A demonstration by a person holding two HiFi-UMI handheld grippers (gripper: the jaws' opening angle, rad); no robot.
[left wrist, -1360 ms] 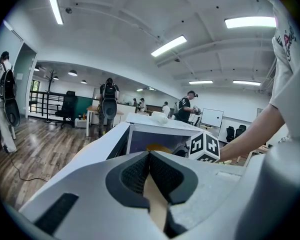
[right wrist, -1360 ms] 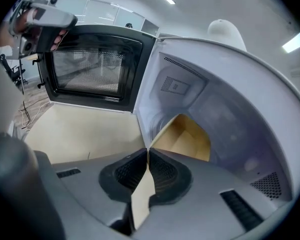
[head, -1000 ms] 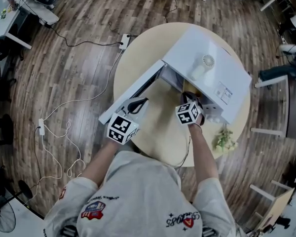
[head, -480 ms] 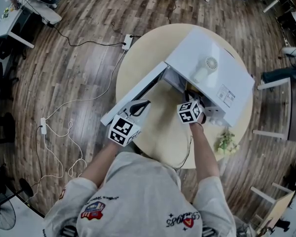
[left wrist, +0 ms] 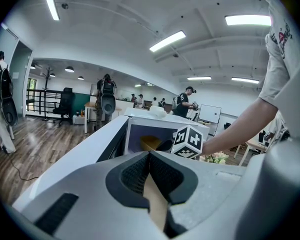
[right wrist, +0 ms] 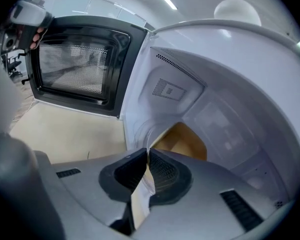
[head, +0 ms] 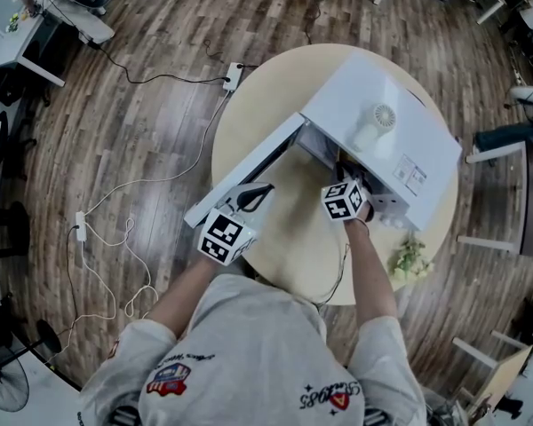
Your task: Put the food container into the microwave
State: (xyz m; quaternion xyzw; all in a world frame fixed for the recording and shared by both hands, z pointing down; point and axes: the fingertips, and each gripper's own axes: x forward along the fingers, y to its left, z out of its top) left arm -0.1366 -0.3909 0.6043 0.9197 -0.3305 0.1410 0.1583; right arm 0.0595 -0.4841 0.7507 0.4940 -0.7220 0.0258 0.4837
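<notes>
The white microwave stands on a round beige table with its door swung open to the left. My right gripper reaches into the cavity. In the right gripper view it is shut on the thin rim of a clear food container with yellowish contents, which is inside the cavity. My left gripper hovers over the table beside the open door, jaws shut with nothing between them. From the left gripper view the container shows inside the microwave behind the right marker cube.
A small white fan lies on top of the microwave. A bunch of pale flowers lies on the table's right edge. A power strip and cables run over the wooden floor. People stand in the room behind, seen in the left gripper view.
</notes>
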